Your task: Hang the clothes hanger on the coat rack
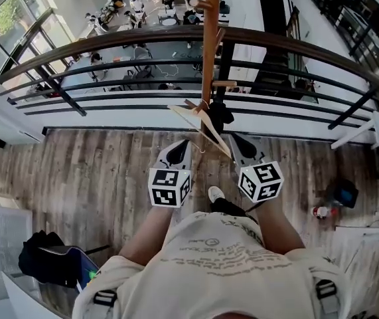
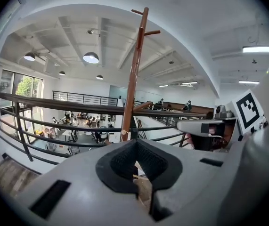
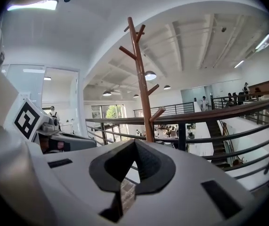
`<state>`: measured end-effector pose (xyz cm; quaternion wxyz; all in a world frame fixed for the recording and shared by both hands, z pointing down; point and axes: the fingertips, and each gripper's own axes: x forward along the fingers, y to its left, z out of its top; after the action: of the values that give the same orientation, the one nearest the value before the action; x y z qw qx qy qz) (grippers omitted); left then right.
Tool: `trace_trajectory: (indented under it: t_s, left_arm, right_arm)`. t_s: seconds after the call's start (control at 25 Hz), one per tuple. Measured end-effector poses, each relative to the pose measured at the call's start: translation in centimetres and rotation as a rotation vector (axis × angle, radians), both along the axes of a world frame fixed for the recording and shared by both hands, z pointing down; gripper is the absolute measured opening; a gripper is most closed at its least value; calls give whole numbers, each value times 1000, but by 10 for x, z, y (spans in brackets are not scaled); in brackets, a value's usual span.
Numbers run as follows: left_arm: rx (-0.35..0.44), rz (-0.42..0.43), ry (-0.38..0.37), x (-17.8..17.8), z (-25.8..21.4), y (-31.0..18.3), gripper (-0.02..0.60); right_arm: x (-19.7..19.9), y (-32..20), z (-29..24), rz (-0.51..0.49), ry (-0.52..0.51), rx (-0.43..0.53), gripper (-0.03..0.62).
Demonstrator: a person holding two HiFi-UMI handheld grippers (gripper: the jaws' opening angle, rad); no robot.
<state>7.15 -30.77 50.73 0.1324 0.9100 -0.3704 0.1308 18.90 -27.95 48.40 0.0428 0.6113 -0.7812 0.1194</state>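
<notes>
Head view alone shows the pale wooden clothes hanger (image 1: 199,126). It sits against the tall brown wooden coat rack pole (image 1: 210,45), just under a short peg, at 12 o'clock from the two tools. The hanger is tilted. One arm points toward 10 o'clock and the other slopes down toward 5 o'clock. That low end comes just beside the tip of the right tool (image 1: 241,145). I cannot tell if its hook rests on a peg.

The two gripper views look up the pole instead and show its pegs near the top (image 2: 133,79) (image 3: 143,88). The dark metal railing (image 1: 109,42) runs behind it.

In the left gripper view, the left tool (image 2: 141,168) has its black pads close together with only a thin gap. A bit of pale wood shows in the gap, but I cannot tell what it is. In the right gripper view, the right tool (image 3: 129,173) is just as narrow, and only grey-brown wooden floor (image 1: 96,171) planks show through.

Both bare arms reach forward from a cream shirt. The left tool (image 1: 179,146) and the right tool lie side by side and point to 12 o'clock, one on each side of the pole.
</notes>
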Motion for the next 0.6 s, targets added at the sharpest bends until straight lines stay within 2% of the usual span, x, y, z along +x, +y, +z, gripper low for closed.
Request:
trace_trajectory:
  t_s: [0.24, 0.48, 0.6]
  left_arm:
    - [-12, 55, -4, 4, -10, 21, 5]
    - [-6, 59, 1, -12, -3, 36, 5]
    - [0, 53, 3, -8, -10, 34, 5]
  right_arm:
    - [0, 31, -8, 45, -15, -11, 2]
    - [-14, 47, -3, 37, -17, 6, 2]
    - [-12, 45, -6, 21, -14, 5, 2]
